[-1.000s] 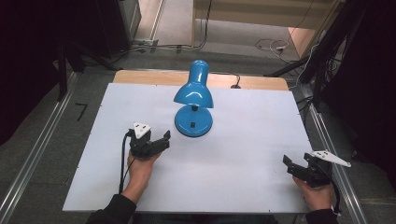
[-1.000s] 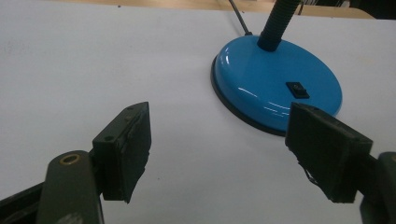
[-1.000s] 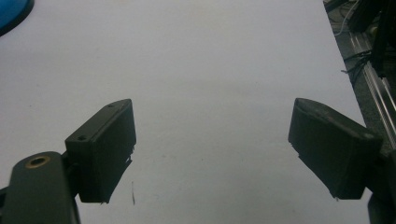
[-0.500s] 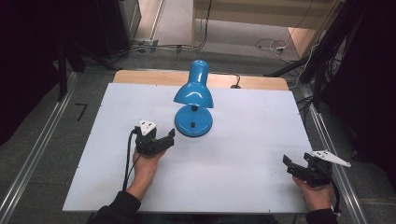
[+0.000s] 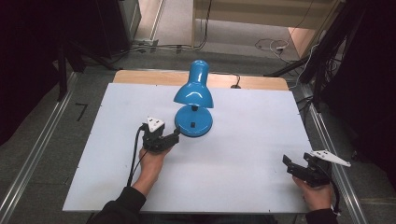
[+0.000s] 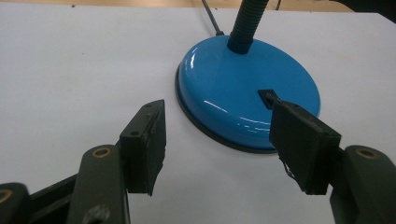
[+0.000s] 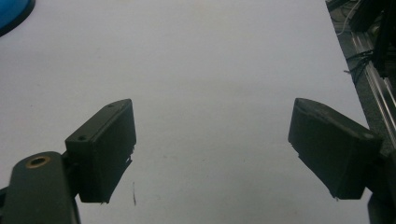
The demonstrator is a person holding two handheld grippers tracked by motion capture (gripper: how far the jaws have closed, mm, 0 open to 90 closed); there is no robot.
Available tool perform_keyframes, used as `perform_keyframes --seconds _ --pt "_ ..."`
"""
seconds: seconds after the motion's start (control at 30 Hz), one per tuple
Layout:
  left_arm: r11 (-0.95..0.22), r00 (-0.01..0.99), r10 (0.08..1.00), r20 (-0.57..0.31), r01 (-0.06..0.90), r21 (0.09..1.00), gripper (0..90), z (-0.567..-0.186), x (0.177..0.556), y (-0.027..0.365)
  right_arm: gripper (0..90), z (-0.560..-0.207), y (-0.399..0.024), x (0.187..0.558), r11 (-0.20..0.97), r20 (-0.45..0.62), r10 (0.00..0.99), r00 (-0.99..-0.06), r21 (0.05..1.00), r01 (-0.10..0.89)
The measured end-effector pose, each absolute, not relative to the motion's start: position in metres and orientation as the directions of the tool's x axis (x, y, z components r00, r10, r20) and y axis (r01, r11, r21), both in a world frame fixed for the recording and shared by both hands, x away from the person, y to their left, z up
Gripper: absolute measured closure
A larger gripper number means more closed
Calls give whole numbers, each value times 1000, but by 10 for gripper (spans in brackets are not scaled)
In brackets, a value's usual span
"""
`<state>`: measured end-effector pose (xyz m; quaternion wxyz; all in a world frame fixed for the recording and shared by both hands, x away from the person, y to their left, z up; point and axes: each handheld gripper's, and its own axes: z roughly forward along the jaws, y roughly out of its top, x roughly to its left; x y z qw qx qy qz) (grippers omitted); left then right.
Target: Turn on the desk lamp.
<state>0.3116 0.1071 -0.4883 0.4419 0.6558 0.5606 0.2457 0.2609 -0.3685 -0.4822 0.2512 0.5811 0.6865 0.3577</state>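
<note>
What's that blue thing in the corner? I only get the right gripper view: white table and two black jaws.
Observer: That's the round base of a blue desk lamp; the high view shows its shade bent over the base.
Operator: Where's the other gripper?
Observer: The left gripper is right beside that base, with its jaws open.
Operator: Is there a button?
Observer: Yes. The left gripper view shows a small black switch on top of the base, just past one jaw tip. I cannot tell if they touch.

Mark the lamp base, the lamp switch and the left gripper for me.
lamp base (image 6: 224, 84), left gripper view, on its blue dome.
lamp switch (image 6: 268, 97), left gripper view, on the black button.
left gripper (image 5: 173, 138), high view, between its fingertips.
</note>
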Motion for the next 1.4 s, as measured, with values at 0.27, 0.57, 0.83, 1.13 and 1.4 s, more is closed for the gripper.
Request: perform_keyframes --seconds 0.27,0.57,0.83,1.13,1.4 --pt "3 274 946 -175 530 848 526 -491 319 97 137 -482 -368 261 64 78 976 -202 786 615" --pt "-28 316 933 -170 536 844 748 -495 328 81 138 -482 -369 262 61 85 975 -204 784 618" --pt "-54 330 932 -149 534 844 897 -493 342 66 139 -482 -369 263 62 89 973 -211 785 617" --pt "-59 331 933 -140 526 848 900 -494 350 58 140 -483 -369 263 64 90 972 -216 785 616" --pt "-36 319 934 -160 530 847 900 -497 354 55 139 -482 -369 263 65 92 971 -219 784 617"
